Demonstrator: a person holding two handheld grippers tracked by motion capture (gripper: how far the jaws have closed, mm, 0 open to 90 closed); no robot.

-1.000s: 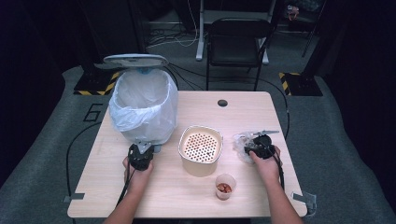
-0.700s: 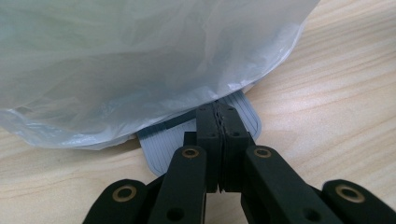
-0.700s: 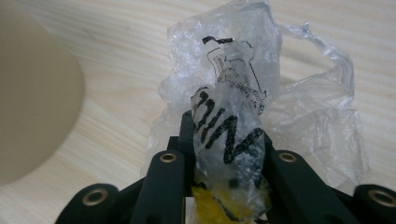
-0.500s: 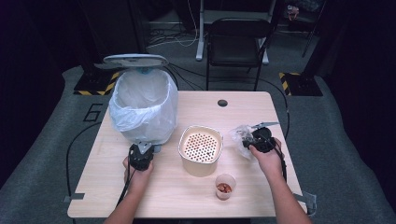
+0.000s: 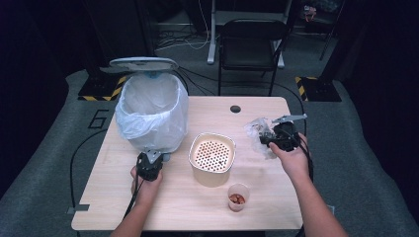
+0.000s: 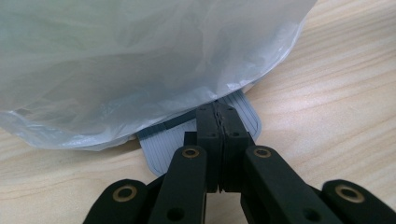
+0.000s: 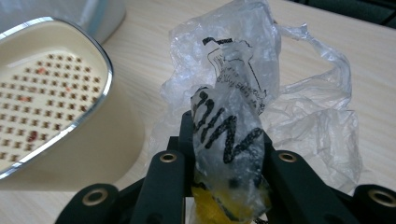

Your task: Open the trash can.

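A pale, matt wood grain is shown by the table (image 5: 276,197). The bin (image 5: 153,111) is lined with thin, glossy, crinkled plastic film. The printed bag (image 7: 233,112) is clear, wrinkled plastic. The cream container (image 5: 212,160) is rimmed in shiny metal.

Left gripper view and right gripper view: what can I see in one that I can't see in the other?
The left gripper view has the white bin liner hanging over the grey ribbed pedal, with the left gripper shut and its tips resting on that pedal. The right gripper view has a crumpled clear plastic wrapper with black print, pinched by the right gripper, and the cream container with a holed insert. Both have black jaws rising from the bottom and the light wooden table.
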